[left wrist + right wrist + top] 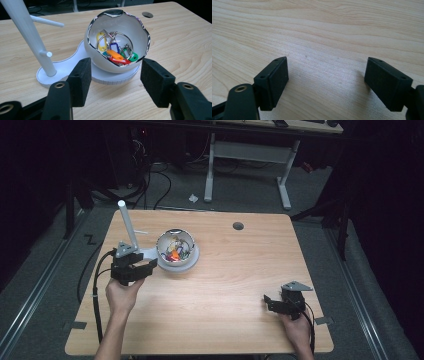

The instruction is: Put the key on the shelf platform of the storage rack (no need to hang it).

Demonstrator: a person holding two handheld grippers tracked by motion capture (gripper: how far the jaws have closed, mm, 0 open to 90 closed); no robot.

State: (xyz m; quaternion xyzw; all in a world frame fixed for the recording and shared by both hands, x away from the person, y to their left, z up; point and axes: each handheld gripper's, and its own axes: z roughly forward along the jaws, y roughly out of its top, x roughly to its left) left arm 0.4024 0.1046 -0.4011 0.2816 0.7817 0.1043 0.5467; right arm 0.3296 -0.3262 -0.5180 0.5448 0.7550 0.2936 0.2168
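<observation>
A white eggshell-shaped bowl [117, 40] with a chrome jagged rim holds several coloured key tags [117, 53] on metal rings. It sits on a white stand base [62, 67] with an upright white post [27, 32] bearing short pegs. In the high view the bowl [175, 247] is at the table's left middle. My left gripper [116, 80] is open just in front of the bowl, jaws wide apart, holding nothing; from above the left gripper [145, 267] is left of the bowl. My right gripper [325, 82] stands open over bare wood, near the front right of the table [272, 302].
The wooden table [235, 270] has a round cable hole [238, 226] at the back middle. Beyond it stand a white desk frame [250, 155] and cables on the dark floor. Bare wood lies between the two grippers.
</observation>
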